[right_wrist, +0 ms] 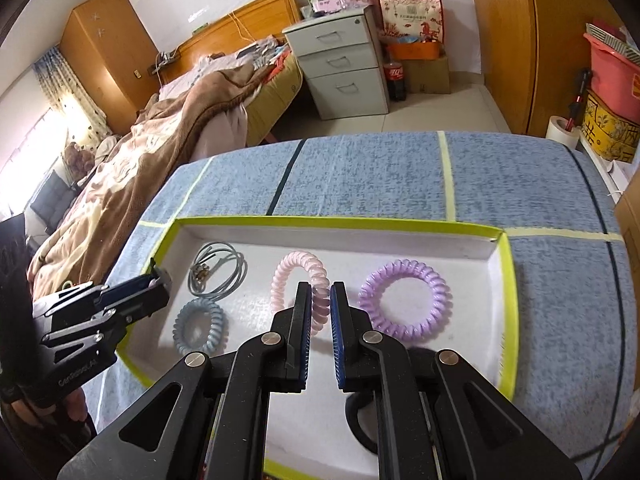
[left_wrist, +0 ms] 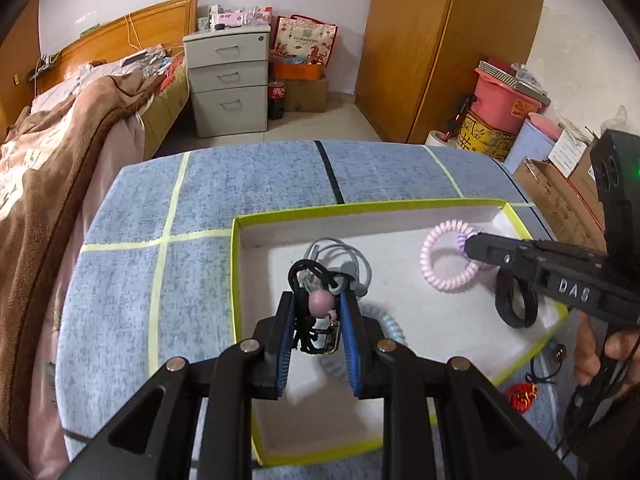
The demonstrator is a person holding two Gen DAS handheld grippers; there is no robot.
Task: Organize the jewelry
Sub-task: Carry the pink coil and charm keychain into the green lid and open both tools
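Observation:
My left gripper is shut on a black cord bracelet with a pink bead, held over the near left part of a white tray with a yellow-green rim. In the tray lie a grey cord necklace, a light blue spiral tie, a pink spiral tie and a purple spiral tie. My right gripper hovers over the pink tie, shut, with nothing between its pads. A black band sits in the tray under it. The left gripper shows at the tray's left rim.
The tray sits on a blue cloth-covered table marked with tape lines. A red ornament and a small charm lie on the cloth near the person's hand. A bed, a drawer unit and boxes stand beyond the table.

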